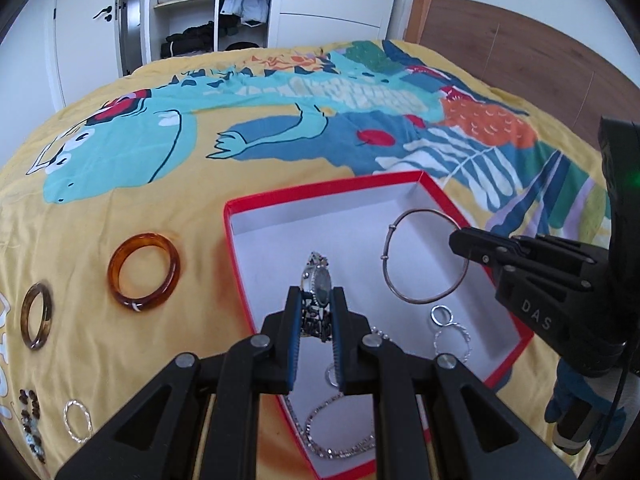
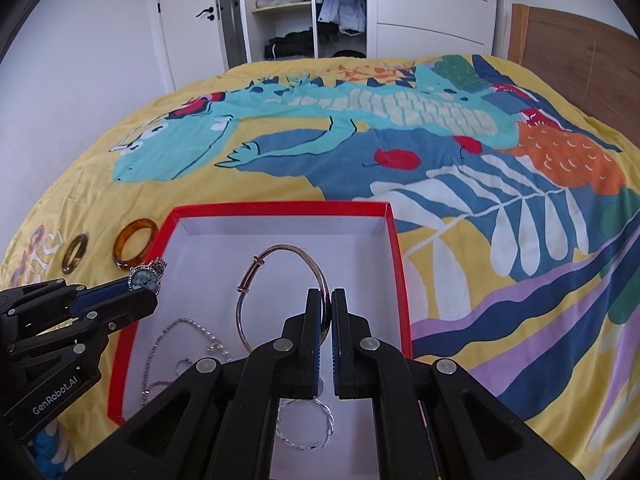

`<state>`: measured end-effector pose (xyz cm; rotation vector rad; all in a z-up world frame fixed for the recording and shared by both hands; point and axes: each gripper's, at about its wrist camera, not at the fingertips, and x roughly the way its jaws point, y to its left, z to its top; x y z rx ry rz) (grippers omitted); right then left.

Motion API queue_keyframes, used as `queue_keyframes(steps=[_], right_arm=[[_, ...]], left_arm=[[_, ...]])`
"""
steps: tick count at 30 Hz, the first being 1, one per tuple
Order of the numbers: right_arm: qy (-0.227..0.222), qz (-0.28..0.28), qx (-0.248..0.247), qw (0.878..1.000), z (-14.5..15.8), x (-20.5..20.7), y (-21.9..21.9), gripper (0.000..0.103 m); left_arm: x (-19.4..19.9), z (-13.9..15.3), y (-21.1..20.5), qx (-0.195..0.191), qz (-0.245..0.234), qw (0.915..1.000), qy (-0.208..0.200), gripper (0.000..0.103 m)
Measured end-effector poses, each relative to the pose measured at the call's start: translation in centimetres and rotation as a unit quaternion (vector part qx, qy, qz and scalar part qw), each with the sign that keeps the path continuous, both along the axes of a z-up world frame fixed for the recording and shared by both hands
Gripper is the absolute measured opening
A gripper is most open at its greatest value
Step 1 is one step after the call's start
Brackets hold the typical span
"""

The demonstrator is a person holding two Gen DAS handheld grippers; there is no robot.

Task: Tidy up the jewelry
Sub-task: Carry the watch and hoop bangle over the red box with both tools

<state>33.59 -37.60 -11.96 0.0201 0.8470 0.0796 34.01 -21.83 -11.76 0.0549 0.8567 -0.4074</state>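
Silver-toned watch [image 1: 320, 280] sits pinched by its band in your left gripper [image 1: 316, 300], over the near-left part of the red box [image 1: 320, 192]. Your right gripper [image 2: 327, 304] is pressed tight on the thin metal bangle [image 2: 280, 292], held above the box's white floor. Inside the box lie a sparkly chain [image 1: 340, 436] and small silver rings [image 1: 442, 316]. Left of the box, on the yellow bedspread [image 1: 120, 208], rest an amber bangle [image 1: 144, 272] and a darker ring [image 1: 37, 316].
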Motion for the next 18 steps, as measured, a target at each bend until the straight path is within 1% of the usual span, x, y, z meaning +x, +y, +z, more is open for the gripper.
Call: queue_keyframes(steps=[5, 18], right_arm=[[0.012, 0.002, -0.004, 1.0, -1.1, 0.4, 0.1, 0.005], [0.034, -0.002, -0.006, 0.999, -2.7, 0.6, -0.1, 0.004]], left_arm=[[0.3, -0.7, -0.4, 0.007, -0.006, 1.0, 0.001, 0.012], [0.4, -2.7, -0.9, 0.018, -0.011, 0.9995, 0.023, 0.012]])
